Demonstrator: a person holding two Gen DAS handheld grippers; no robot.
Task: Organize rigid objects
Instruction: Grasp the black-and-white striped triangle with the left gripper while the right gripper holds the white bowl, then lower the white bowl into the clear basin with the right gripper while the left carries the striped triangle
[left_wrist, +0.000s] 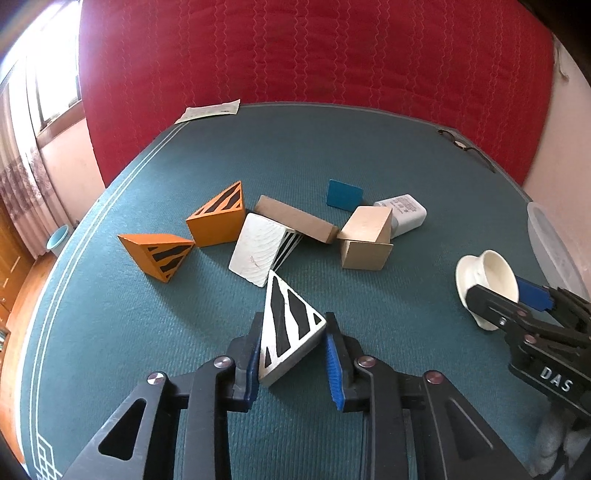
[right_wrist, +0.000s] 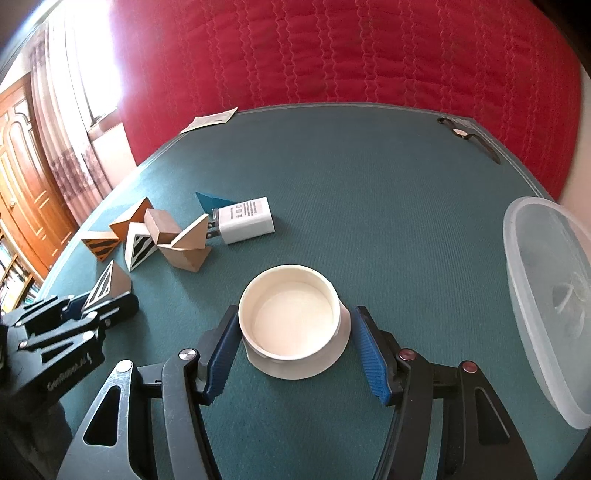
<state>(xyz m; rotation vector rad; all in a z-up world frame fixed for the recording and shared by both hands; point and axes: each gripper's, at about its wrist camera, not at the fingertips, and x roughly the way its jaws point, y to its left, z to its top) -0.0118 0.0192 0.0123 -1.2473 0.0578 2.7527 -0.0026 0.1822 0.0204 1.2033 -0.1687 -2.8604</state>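
Blocks lie in a loose heap on the green tabletop, and one of them is in my left gripper: a white wedge with black stripes, pinched between the two blue pads with its striped face turned up toward the camera. Its lower edge is hidden behind the fingers, so I cannot tell whether it sits on the table or is lifted clear.

My right gripper straddles a cream cup standing on its saucer. The pads stand close at either side of it, but I cannot make out whether they press on it, so I cannot call that a hold.

Beyond the wedge sit two orange striped wedges, a white block leaning on a long brown block, and two pale wooden blocks stacked crookedly, one partly hiding a white charger. A blue card lies behind them.

At the right edge a clear plastic tub is cut off by the frame. Far back, a paper slip and a dark wristwatch are too small to read.
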